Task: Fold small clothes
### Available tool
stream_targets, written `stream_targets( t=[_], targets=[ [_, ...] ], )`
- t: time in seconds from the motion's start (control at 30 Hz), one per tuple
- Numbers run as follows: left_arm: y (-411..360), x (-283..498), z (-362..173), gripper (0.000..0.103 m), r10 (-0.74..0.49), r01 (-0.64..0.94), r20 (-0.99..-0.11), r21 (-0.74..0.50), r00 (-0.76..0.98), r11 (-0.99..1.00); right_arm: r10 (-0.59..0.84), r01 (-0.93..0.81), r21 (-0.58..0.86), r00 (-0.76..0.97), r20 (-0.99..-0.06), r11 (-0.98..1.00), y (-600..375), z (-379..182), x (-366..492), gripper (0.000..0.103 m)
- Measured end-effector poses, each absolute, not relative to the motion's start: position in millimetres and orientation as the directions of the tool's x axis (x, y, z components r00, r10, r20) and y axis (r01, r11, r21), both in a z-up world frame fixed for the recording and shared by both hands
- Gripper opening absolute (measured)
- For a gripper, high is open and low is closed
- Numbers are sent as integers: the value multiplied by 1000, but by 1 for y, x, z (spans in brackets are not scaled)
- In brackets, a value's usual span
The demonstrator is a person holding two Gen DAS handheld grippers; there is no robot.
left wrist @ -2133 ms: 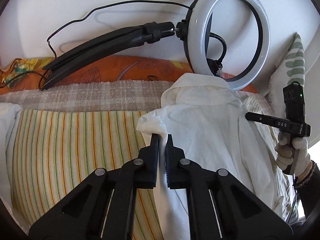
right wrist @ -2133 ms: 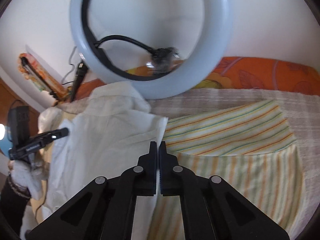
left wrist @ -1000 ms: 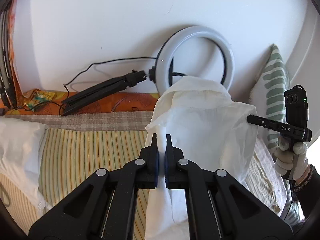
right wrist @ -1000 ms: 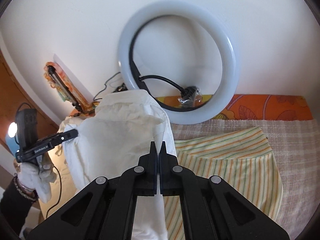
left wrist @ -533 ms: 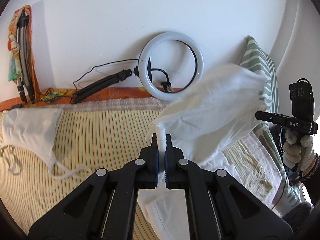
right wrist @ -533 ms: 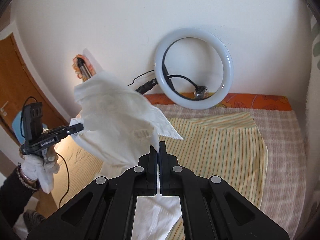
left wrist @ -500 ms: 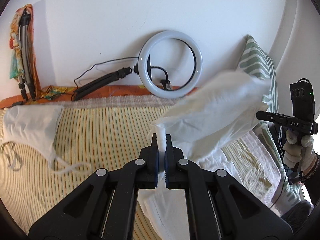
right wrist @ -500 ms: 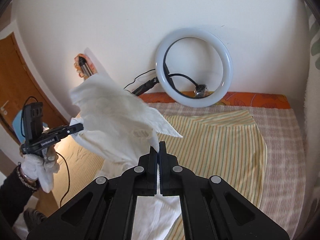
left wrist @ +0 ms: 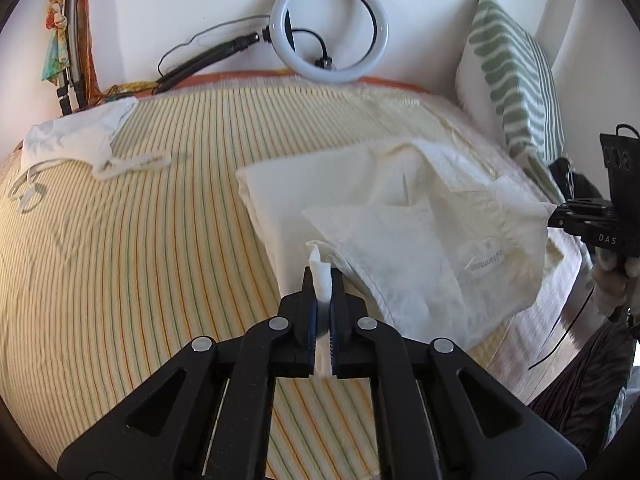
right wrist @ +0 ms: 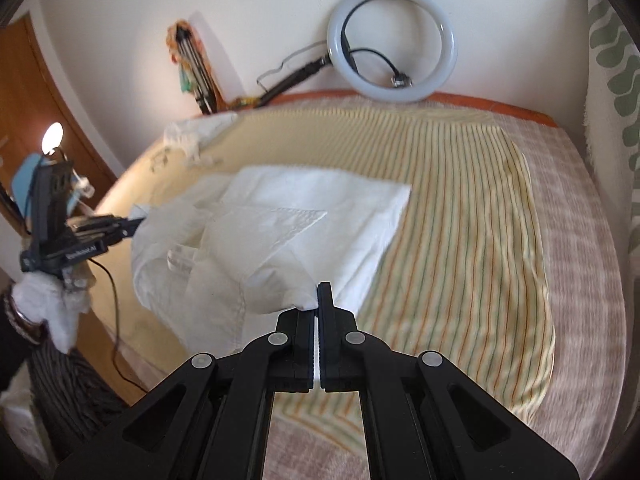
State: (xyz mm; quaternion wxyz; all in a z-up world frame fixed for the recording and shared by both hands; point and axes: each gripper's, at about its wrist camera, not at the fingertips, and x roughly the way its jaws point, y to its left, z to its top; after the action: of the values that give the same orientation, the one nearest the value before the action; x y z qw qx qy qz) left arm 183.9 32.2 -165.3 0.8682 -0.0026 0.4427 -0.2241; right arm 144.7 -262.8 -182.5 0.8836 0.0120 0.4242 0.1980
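Note:
A white shirt (left wrist: 420, 216) lies doubled over on the yellow striped cloth (left wrist: 160, 240) that covers the bed, with a label facing up near its front. In the left wrist view my left gripper (left wrist: 322, 276) is shut on a bunched corner of the shirt, and white cloth stands up between its pads. My right gripper (right wrist: 318, 296) is shut on the opposite near corner of the shirt (right wrist: 304, 216). Each gripper shows in the other's view, the right gripper (left wrist: 560, 212) and the left gripper (right wrist: 134, 224), each pinching a shirt edge. Both near corners are held a little above the bed.
A ring light (left wrist: 328, 32) on a black arm leans on the wall at the bed's far edge. A green patterned pillow (left wrist: 516, 72) stands at the right. Another white garment (left wrist: 80, 136) lies far left. A folded tripod (left wrist: 74, 60) rests in the corner; a wooden door (right wrist: 60, 120) is at the left.
Both grippers have drawn back from the ring light and sunk. The shirt, which hung and swung in the air, now lies spread on the striped cloth. Both grips are unchanged.

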Motion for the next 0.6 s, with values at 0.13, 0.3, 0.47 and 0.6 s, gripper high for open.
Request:
stream_targets(
  t=[0.13, 0.3, 0.47, 0.6],
  targets=[
    [42, 164, -171, 2, -386, 371, -772, -210, 505, 905, 283, -330, 102, 565, -775, 938, -263, -192, 126, 1],
    [73, 150, -160, 18, -445, 290, -738, -340, 507, 895, 317, -228, 224, 567, -760, 947, -302, -189, 110, 12],
    [99, 156, -159, 33, -552, 171, -668, -549, 499, 818, 519, -154, 539, 573, -634, 828, -336, -187, 106, 34],
    [109, 171, -175, 33, -644, 69, -615, -697, 455, 714, 594, -115, 647, 540, -596, 754, -329, -201, 120, 34]
  ],
)
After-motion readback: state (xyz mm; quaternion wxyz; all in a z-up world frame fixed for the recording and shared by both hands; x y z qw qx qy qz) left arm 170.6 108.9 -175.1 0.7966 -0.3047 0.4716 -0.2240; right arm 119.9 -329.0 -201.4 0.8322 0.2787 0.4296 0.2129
